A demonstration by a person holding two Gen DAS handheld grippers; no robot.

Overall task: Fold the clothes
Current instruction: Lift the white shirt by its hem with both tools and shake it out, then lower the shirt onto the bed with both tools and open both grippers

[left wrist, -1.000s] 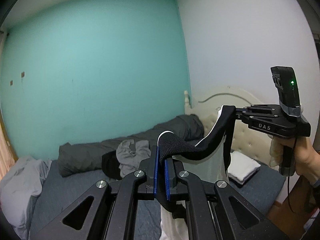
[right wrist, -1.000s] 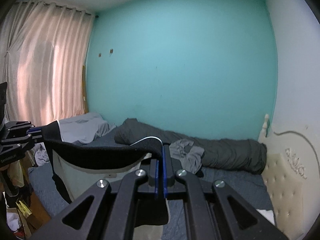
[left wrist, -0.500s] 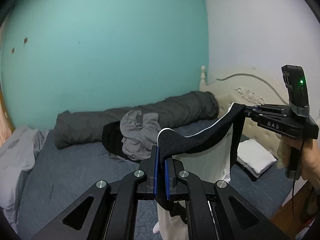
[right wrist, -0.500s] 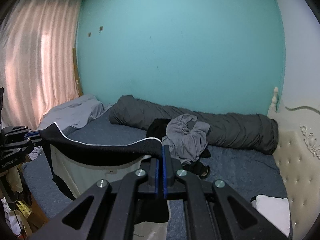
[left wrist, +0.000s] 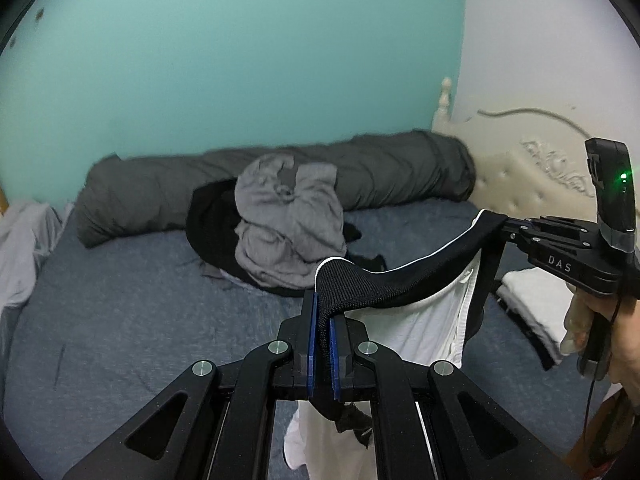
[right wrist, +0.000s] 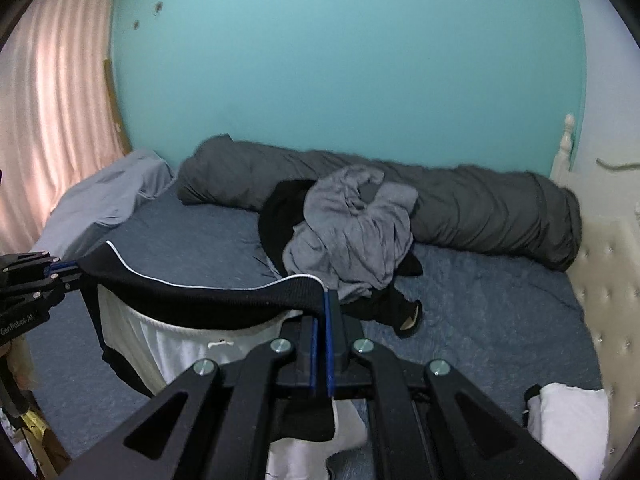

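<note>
Your left claw (left wrist: 323,322) is clenched on one end of the black ribbed waistband (left wrist: 400,284) of a white garment with black trim (left wrist: 420,328); your right claw (right wrist: 321,322) is clenched on the other end; the band runs sideways between the two, sagging a little in the middle, so its long axis lies across you and the white cloth hangs straight down below both claws, above the near edge of the blue-grey bed (left wrist: 120,312); neither hand is nearer, each holds its own corner; to my eye the open stretch of sheet ahead and below is where it would be laid; beyond it a crumpled grey garment (left wrist: 288,216) sits heaped on something black, against a rolled dark grey duvet (left wrist: 360,172); a folded white stack (right wrist: 568,420) rests by the cream tufted headboard (right wrist: 608,280); no containers are in view.
</note>
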